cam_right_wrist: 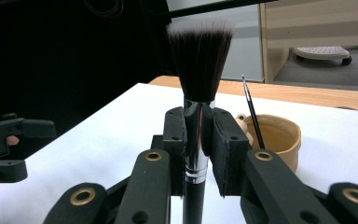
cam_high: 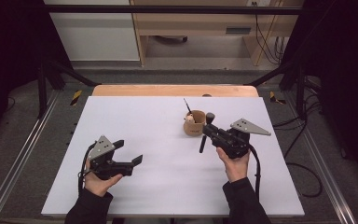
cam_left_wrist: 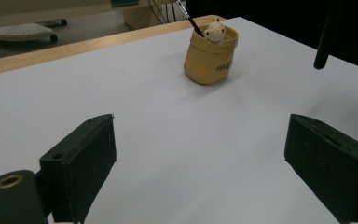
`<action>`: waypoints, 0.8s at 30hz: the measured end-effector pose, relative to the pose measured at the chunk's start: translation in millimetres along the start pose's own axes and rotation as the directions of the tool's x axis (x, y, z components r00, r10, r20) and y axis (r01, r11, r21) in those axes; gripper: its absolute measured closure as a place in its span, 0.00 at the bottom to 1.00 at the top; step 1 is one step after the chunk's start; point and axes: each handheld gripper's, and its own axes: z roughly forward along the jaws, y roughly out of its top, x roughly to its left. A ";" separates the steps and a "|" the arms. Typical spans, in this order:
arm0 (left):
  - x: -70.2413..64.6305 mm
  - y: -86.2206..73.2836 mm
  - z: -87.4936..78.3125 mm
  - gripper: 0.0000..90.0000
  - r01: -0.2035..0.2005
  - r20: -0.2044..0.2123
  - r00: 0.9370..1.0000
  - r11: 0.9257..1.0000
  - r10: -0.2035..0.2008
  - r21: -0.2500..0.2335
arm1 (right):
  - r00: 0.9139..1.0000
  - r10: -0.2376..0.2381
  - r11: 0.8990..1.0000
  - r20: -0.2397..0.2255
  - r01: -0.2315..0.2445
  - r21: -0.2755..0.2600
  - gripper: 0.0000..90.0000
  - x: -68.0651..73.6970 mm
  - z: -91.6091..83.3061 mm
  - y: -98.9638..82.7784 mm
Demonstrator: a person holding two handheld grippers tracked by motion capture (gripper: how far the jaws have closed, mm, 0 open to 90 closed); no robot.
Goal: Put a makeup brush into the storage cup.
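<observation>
- My right gripper (cam_right_wrist: 198,140) is clamping a makeup brush (cam_right_wrist: 199,70) by its metal collar, bristles up, just beside the tan cup (cam_high: 194,125).
- My left gripper (cam_high: 129,151) is hanging wide open, nothing in it, well apart from the cup.

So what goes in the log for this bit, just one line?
right gripper: shut on black makeup brush | left gripper: open, empty | tan cup: upright on white table, beside brush

Your left hand-held gripper (cam_left_wrist: 200,172) has its jaws spread wide over bare white worktop (cam_left_wrist: 135,98); ahead stands the tan cup (cam_left_wrist: 210,58), a thin brush (cam_left_wrist: 189,18) leaning inside; nothing sits between the jaws.
</observation>
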 end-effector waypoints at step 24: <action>28.0 -14.9 -26.8 0.09 -0.008 -0.055 0.998 1.000 0.007 -0.008 | 0.998 -0.035 0.999 0.043 0.035 -0.001 0.86 -7.7 19.8 12.4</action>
